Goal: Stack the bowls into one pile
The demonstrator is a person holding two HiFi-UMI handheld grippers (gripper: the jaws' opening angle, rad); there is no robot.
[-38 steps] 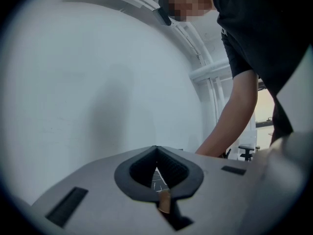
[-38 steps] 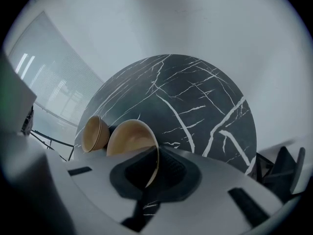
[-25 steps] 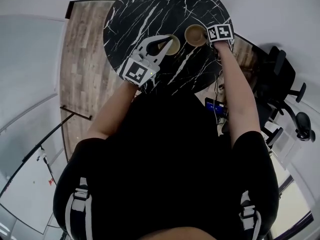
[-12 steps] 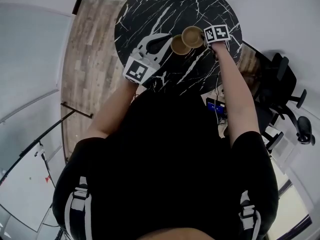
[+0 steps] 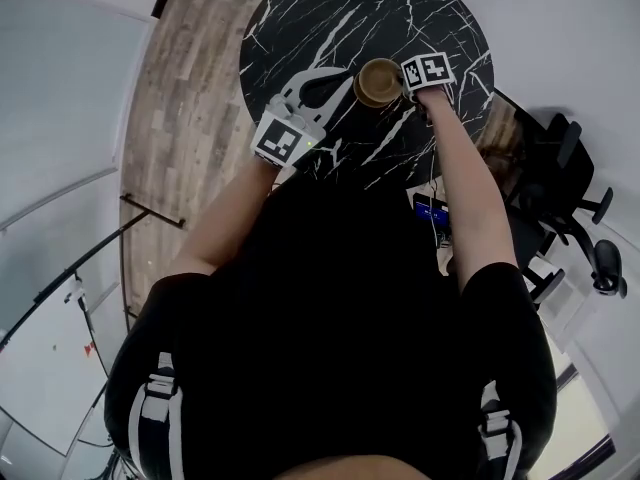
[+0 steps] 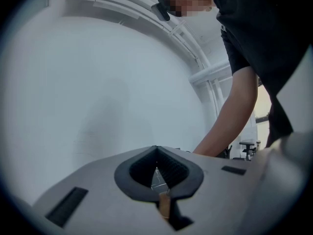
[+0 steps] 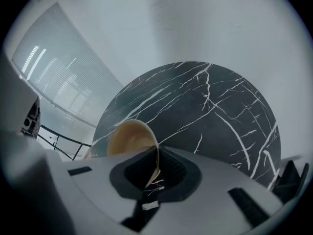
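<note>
Pose: right gripper (image 7: 155,154) tilts steeply down, jaws clamped on bowl (image 7: 128,138) rim over table (image 7: 210,106). Left gripper (image 5: 337,73) level, jaws closed tip to tip. I count one bowl, two grippers.

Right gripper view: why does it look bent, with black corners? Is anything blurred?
Right gripper view: a wide lens bulges the table and blackens the corners; the bowl near the camera is soft. Left gripper view: hazy, mostly pale wall. Head view: sharp, but the floor planks curve.

A round black marble table (image 5: 400,8) stands on wood flooring (image 5: 185,98), office chairs (image 5: 570,168) nearby.
</note>
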